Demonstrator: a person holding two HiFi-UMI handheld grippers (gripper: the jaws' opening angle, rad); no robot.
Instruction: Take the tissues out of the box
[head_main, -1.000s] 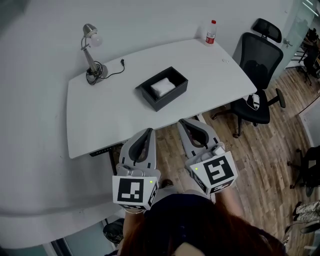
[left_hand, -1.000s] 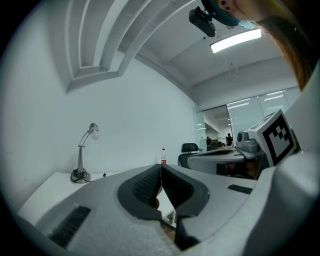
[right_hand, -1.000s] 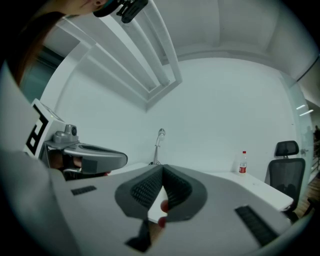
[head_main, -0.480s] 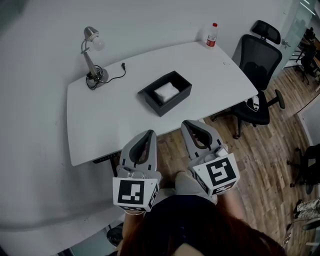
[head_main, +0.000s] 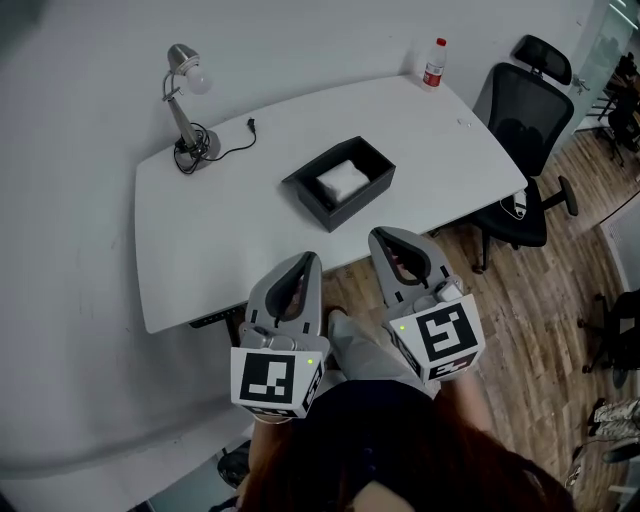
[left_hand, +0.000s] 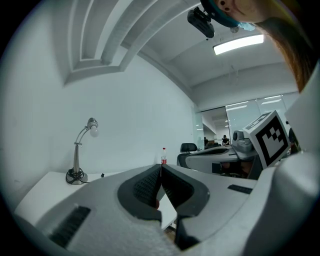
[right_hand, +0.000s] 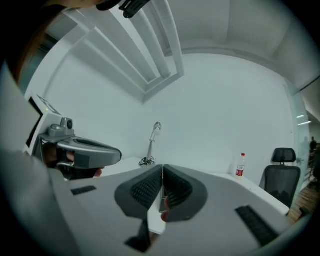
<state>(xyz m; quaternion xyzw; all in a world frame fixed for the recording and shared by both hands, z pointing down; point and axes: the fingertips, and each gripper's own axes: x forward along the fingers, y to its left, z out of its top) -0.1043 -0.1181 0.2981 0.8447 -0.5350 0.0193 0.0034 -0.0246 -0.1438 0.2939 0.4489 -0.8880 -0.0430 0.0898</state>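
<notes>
Table (head_main: 220, 235) in all views; tissue box (head_main: 308, 205) head view only

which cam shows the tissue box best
The head view: it looks down into the open black box on the white table, with white tissues inside. Neither gripper view shows it; shut tongs fill the foreground there.

An office: white desk (head_main: 230, 240), swivel chair (head_main: 520, 130), glass partitions (left_hand: 240, 117).

Tissues (head_main: 340, 180) in box (head_main: 366, 203) on table (head_main: 225, 235)
</notes>
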